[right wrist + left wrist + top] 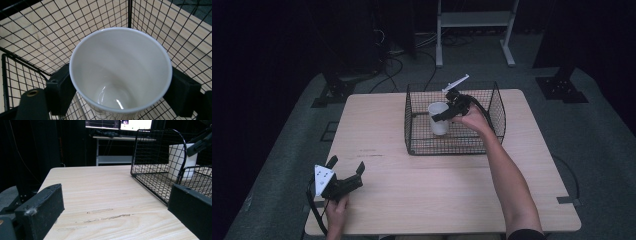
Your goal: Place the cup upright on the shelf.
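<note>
Right gripper (443,116) and basket (497,107) mesh partly hide cup (439,122)

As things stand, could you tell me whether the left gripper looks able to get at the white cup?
Probably not directly. The left gripper sits open at the table's near left corner, while the white cup stands inside the wire basket, whose wall faces it, and the right gripper already clamps the cup.
</note>
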Available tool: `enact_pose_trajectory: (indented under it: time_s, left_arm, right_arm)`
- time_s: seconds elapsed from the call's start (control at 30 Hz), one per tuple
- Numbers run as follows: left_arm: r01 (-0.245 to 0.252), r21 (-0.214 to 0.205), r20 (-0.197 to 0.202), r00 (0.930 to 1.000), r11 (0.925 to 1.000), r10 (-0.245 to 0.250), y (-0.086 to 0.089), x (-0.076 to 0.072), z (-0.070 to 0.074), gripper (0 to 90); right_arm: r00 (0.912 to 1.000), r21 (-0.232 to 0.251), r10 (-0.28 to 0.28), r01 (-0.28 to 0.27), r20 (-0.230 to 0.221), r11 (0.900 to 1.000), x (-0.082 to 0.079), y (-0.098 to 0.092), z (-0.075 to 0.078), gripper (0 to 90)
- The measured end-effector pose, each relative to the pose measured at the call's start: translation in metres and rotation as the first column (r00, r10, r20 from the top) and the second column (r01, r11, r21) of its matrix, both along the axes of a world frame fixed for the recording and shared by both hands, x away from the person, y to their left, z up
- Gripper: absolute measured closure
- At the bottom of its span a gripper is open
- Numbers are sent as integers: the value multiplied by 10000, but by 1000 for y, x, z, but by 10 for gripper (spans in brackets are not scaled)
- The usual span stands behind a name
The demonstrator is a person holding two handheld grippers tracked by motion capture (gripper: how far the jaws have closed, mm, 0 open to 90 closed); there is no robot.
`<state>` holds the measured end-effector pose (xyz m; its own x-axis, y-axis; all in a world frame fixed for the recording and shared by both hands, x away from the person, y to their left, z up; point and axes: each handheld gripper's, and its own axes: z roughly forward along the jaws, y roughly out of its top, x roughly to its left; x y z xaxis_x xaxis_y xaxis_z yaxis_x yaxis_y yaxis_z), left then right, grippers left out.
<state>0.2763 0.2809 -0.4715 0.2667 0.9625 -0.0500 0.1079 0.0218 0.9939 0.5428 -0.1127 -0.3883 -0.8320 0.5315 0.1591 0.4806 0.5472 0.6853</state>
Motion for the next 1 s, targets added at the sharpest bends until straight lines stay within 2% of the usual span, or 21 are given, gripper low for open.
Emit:
enact_pose_trajectory:
  time_s: [0.33,1.0]
  left_arm:
    - [10,39,-9,10000,10000,-10,-1,0,0,0]
    - [-2,94,10,10000,10000,2,-2,0,0,0]
  right_arm:
    - [9999,-528,-43,36,-122,9986,2,2,-9,190]
    - [10000,-528,15,-12,60,9986,-6,-4,-7,173]
